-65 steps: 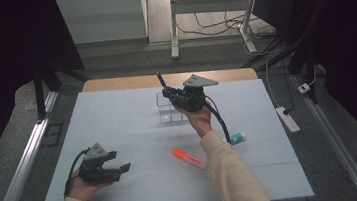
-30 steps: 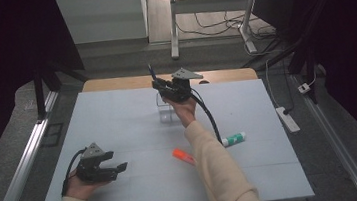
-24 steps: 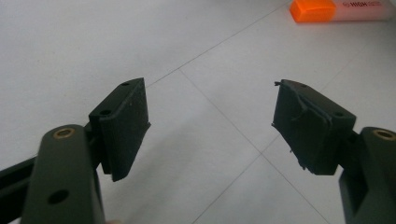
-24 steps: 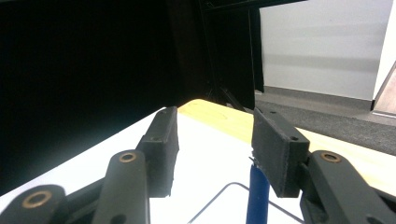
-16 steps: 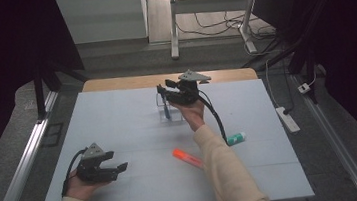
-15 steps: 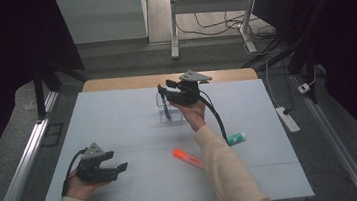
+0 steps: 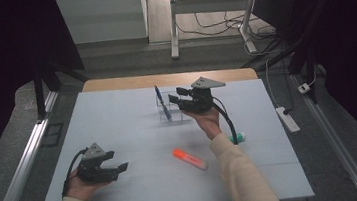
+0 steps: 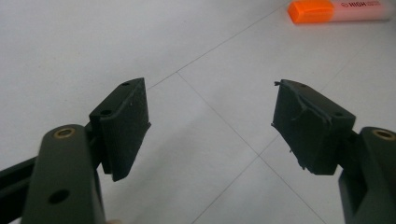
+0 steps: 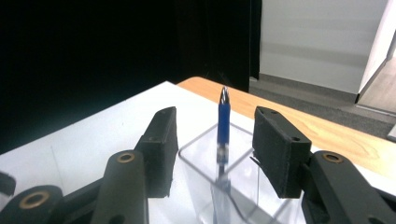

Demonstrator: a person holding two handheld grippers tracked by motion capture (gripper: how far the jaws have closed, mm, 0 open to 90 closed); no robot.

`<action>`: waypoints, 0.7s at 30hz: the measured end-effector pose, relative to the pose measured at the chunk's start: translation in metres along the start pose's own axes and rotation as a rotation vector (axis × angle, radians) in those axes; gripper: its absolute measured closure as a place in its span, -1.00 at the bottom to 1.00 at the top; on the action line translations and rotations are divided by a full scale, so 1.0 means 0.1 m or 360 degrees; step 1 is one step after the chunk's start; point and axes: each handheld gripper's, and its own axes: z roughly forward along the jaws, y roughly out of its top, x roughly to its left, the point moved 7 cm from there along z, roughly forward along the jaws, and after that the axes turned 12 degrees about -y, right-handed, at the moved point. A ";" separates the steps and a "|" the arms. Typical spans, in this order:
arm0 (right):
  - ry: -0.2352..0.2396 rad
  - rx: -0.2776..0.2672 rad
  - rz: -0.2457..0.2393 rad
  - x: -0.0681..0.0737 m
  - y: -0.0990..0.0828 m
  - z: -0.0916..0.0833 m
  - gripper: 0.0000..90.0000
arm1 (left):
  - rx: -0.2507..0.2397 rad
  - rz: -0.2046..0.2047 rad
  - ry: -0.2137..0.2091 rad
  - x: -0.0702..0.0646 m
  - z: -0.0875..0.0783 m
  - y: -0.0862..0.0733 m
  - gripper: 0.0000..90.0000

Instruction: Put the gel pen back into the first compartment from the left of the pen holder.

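High view: the right gripper (image 7: 180, 96) hovers at the far middle of the table (image 7: 118, 122), right beside the clear holder (image 7: 172, 112), with the blue pen (image 7: 162, 102) standing in it and leaning a little.
Right gripper view: there's the pen (image 9: 223, 126) upright in the clear holder (image 9: 210, 163), seen in the gap between the two black pads, and neither pad (image 9: 161, 144) touches it.
Right claw: jaws apart, and they have just been opening; the pen stands free between them, let go and resting in the holder.
Left gripper: low at the near left of the table in the high view (image 7: 118, 168), held just over the white surface.
Left claw: wide apart in the left gripper view (image 8: 210, 126), nothing between the pads, just bare table (image 8: 70, 46) below.
Orange highlighter: lying flat near the middle front of the table (image 7: 189, 158), well apart from both grippers; its orange end peeks in at the top of the left gripper view (image 8: 336, 10).
Green-capped marker: lying on the table just right of the person's right forearm (image 7: 238, 137).
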 end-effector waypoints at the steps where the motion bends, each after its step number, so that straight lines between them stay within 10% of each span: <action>1: -0.0001 0.0008 -0.0005 -0.01 -0.02 -0.03 0.11 | 0.0001 0.0000 0.0000 0.00 0.00 0.00 -0.41; 21: -0.0009 0.0098 -0.0087 -0.02 -0.35 -0.69 0.09 | -0.0014 -0.0005 0.0030 0.01 -0.02 0.00 -0.40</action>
